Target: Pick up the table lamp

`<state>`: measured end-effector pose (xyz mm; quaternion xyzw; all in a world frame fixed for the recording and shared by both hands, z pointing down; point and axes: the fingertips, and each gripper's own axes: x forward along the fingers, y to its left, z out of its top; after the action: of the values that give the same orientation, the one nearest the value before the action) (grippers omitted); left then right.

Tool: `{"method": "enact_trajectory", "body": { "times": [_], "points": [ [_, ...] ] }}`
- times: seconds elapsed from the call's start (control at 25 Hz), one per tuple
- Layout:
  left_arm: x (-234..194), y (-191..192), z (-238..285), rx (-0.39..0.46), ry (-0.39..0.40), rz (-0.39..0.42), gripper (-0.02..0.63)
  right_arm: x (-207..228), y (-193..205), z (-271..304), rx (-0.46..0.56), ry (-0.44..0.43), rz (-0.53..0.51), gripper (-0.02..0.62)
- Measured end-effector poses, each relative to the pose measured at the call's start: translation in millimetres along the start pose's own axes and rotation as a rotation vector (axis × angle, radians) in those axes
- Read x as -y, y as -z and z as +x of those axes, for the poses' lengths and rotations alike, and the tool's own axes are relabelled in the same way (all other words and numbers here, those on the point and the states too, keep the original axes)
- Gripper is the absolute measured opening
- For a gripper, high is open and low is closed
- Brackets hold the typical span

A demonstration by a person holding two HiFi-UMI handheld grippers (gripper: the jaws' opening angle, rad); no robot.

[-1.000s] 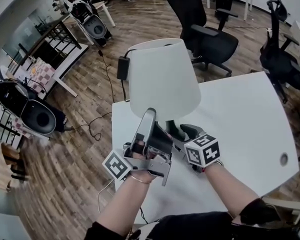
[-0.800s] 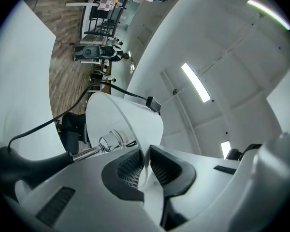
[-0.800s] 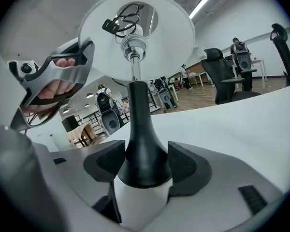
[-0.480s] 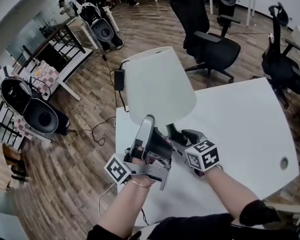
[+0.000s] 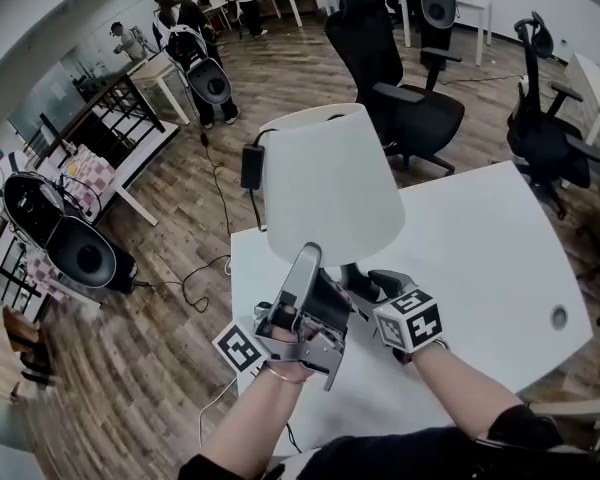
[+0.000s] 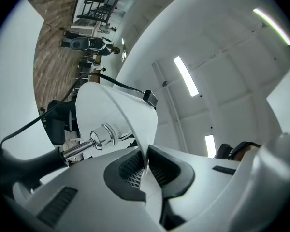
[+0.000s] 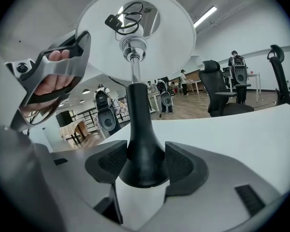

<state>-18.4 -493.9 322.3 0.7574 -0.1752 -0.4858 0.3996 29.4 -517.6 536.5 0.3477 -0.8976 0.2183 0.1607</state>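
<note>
The table lamp has a white cone shade, a chrome stem and a black flared foot. My left gripper points upward, shut on the lower rim of the shade, which runs as a thin edge between the pads. My right gripper sits just right of it, under the shade, shut on the black foot with both pads pressed against its sides. In the head view the grippers hide the foot. The left gripper also shows in the right gripper view, at the shade's edge.
The lamp is over the near left part of a white table. A black cord with an adapter hangs behind the shade toward the wooden floor. Black office chairs stand beyond the table, and speakers and people farther left.
The lamp and both grippers have shifted a little up and to the right together. Both grips look unchanged.
</note>
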Motion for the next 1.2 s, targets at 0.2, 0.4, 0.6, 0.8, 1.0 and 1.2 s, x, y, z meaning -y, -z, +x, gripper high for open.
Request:
{"method": "enact_trajectory", "body": {
  "times": [0.2,0.4,0.6,0.8,1.0,1.2],
  "points": [
    [37.8,9.6,7.6,-0.033,0.073,0.028,0.018,-16.8,-14.8,-32.7,0.039,0.022,-0.014,0.252],
    [91.6,26.4,3.9,-0.064,0.142,0.032,0.017,-44.4,-27.2,-74.3,0.083,0.06,-0.037,0.252],
    [143.8,46.9,0.6,-0.091,0.206,0.058,0.015,-70.3,-37.3,-118.1,0.134,0.067,-0.072,0.252],
    [192.9,67.1,-18.8,-0.144,0.232,0.1,0.015,-104.7,-37.0,-147.5,0.164,0.068,-0.081,0.255],
    [226.7,85.3,-27.1,-0.182,0.255,0.147,0.014,-128.2,-42.6,-164.5,0.21,0.042,-0.082,0.255],
    [243.4,87.9,-39.2,-0.163,0.27,0.122,0.014,-140.3,-38.9,-179.3,0.228,0.047,-0.1,0.258]
  ]
}}
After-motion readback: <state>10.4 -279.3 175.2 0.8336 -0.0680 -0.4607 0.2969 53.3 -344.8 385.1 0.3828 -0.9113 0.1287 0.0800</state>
